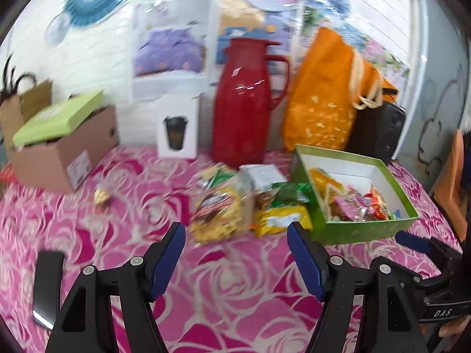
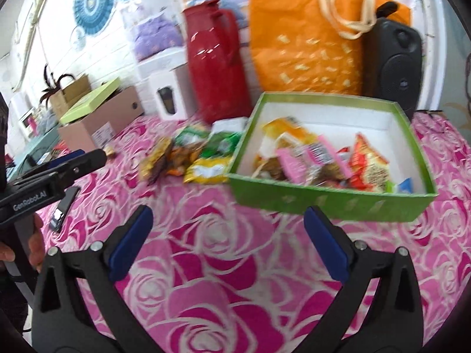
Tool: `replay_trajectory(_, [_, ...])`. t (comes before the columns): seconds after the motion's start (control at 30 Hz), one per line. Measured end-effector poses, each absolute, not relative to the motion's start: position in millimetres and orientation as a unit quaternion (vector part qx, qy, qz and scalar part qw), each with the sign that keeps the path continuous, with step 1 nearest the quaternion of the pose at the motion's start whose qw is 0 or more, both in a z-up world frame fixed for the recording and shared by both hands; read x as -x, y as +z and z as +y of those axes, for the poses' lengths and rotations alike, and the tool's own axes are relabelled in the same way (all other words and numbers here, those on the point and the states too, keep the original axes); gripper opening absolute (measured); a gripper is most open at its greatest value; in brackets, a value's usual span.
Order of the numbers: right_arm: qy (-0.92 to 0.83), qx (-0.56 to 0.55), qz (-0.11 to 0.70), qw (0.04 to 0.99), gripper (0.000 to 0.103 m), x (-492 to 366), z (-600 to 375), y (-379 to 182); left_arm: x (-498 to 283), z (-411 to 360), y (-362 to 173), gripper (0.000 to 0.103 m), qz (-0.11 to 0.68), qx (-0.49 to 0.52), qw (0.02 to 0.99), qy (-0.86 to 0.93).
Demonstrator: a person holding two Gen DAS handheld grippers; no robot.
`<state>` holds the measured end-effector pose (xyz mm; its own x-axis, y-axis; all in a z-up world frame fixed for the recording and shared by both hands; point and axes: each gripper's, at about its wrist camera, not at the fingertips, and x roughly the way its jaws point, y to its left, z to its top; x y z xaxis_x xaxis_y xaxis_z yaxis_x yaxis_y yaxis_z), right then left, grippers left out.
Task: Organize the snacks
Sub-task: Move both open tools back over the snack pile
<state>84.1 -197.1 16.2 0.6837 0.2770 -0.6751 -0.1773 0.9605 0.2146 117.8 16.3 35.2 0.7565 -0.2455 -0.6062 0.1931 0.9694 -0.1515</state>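
On a table under a pink rose-patterned cloth [image 1: 123, 235], the left gripper [image 1: 237, 253] hangs with its jaws spread wide and nothing between them. A loose heap of snack packets [image 1: 235, 206] lies just ahead of it at twelve o'clock, the nearest yellow packet running roughly across the jaws, though blur leaves its exact lie uncertain. The right gripper [image 2: 229, 244] is likewise wide open and empty, facing the green box [image 2: 332, 200], already part-filled with snacks, at about one o'clock. By position the left hand looks nearer the heap, the right nearer the box. Readable lettering: "GenRobot.AI" on the left gripper's body in the right view, "DAS" on the right gripper's in the left view. Packet brands are too blurred to read.
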Motion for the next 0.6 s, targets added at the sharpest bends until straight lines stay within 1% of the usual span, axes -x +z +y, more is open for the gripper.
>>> replay_trajectory(0.23, [0.168, -0.05, 0.401, 0.899, 0.102, -101.3, -145.7, 3.2, -118.6, 63.9, 9.1, 0.073, 0.358, 0.074, 0.925, -0.104])
replay_trajectory(0.27, [0.172, -0.045, 0.402, 0.898, 0.1, -105.7, -137.6, 3.2, -121.2, 67.9, 8.6, 0.073, 0.362, 0.079, 0.922, -0.112])
replay_trajectory(0.3, [0.176, -0.042, 0.401, 0.898, 0.094, -109.6, -130.8, 3.7, -123.5, 71.3, 8.8, 0.073, 0.363, 0.085, 0.92, -0.121])
replay_trajectory(0.37, [0.178, -0.037, 0.399, 0.899, 0.087, -121.7, -119.6, 5.4, -125.6, 77.7, 9.8, 0.073, 0.36, 0.092, 0.92, -0.129])
replay_trajectory(0.43, [0.179, -0.038, 0.398, 0.899, 0.082, -135.2, -110.8, 6.0, -130.1, 83.3, 11.3, 0.073, 0.357, 0.091, 0.92, -0.133])
replay_trajectory(0.5, [0.182, -0.049, 0.4, 0.897, 0.073, -152.6, -101.1, 4.6, -135.7, 88.8, 11.7, 0.073, 0.359, 0.092, 0.918, -0.139])
replay_trajectory(0.6, [0.18, -0.056, 0.404, 0.895, 0.071, -172.2, -88.6, 0.9, -142.4, 95.7, 9.3, 0.073, 0.363, 0.092, 0.916, -0.146])
